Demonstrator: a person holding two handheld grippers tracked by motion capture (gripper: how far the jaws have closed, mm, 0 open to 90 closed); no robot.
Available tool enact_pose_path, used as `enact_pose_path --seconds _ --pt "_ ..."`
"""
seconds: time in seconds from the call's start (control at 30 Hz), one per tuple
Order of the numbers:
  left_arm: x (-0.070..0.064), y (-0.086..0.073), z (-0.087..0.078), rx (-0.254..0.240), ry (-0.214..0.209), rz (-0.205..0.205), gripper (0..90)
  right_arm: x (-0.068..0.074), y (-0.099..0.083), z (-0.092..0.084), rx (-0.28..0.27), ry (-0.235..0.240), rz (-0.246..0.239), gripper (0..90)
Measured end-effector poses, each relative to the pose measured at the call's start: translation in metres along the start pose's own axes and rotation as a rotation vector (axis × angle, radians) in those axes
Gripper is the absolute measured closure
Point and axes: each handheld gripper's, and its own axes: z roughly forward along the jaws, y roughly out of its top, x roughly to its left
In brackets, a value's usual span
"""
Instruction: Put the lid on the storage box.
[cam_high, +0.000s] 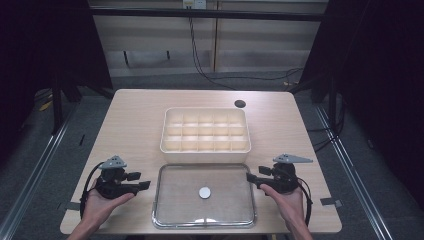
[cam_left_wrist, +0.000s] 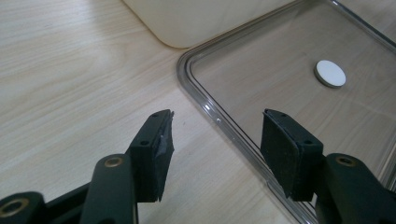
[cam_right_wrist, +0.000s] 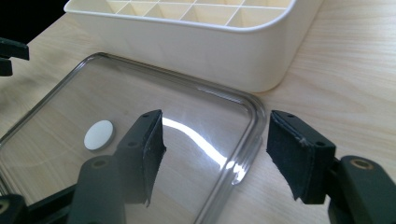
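Both grippers flank my clear tray (cam_high: 159, 200): the left gripper (cam_high: 145, 181) and right gripper (cam_high: 248, 180) each stand with jaws parted and hold nothing. One white disc (cam_high: 204, 192) lies flat inside the tray, near its middle, just in front of the cream compartment box (cam_high: 172, 145).

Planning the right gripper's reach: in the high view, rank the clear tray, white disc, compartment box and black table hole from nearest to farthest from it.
From the right gripper:
1. Clear tray, rim just beside its jaws.
2. White disc, mid-tray, toward the left gripper.
3. Compartment box, behind the tray.
4. Black table hole, near the table's far edge.
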Motion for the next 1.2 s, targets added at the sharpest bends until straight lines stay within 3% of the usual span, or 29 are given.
enact_pose_path --seconds 0.07,0.17,0.23,0.3,0.43,0.57,0.7,0.83,0.87,1.2 --pt "0.001 0.004 0.001 -0.004 -0.002 -0.004 44.7 -0.002 0.003 0.005 0.015 0.007 0.001 39.1" --pt "0.001 0.015 0.004 0.014 0.012 0.023 46.2 -0.004 0.006 0.011 0.038 0.015 0.003 39.3" --pt "0.000 0.018 0.006 -0.007 -0.008 0.021 48.9 -0.006 0.007 0.015 0.049 0.013 0.004 40.6" --pt "-0.002 0.014 0.010 -0.020 -0.019 0.026 49.6 -0.008 0.004 0.017 0.047 0.007 0.012 43.5" --pt "-0.001 0.000 0.022 0.017 -0.042 0.001 50.7 -0.014 -0.006 0.025 0.087 -0.012 0.016 51.5" --pt "-0.005 -0.002 0.023 0.025 -0.044 0.026 54.1 -0.012 -0.009 0.026 0.094 -0.027 0.015 53.0" --pt "-0.008 -0.008 0.031 0.054 -0.060 0.023 54.9 -0.013 -0.013 0.026 0.102 -0.045 0.015 54.1" --pt "-0.005 -0.008 0.034 0.066 -0.072 0.007 53.7 -0.014 -0.016 0.029 0.126 -0.062 0.015 54.0" --pt "-0.004 -0.008 0.036 0.076 -0.091 0.001 54.9 -0.015 -0.017 0.032 0.131 -0.074 0.016 54.0" --pt "-0.011 -0.004 0.047 0.091 -0.081 0.028 56.0 -0.014 -0.018 0.034 0.130 -0.080 -0.001 57.8"
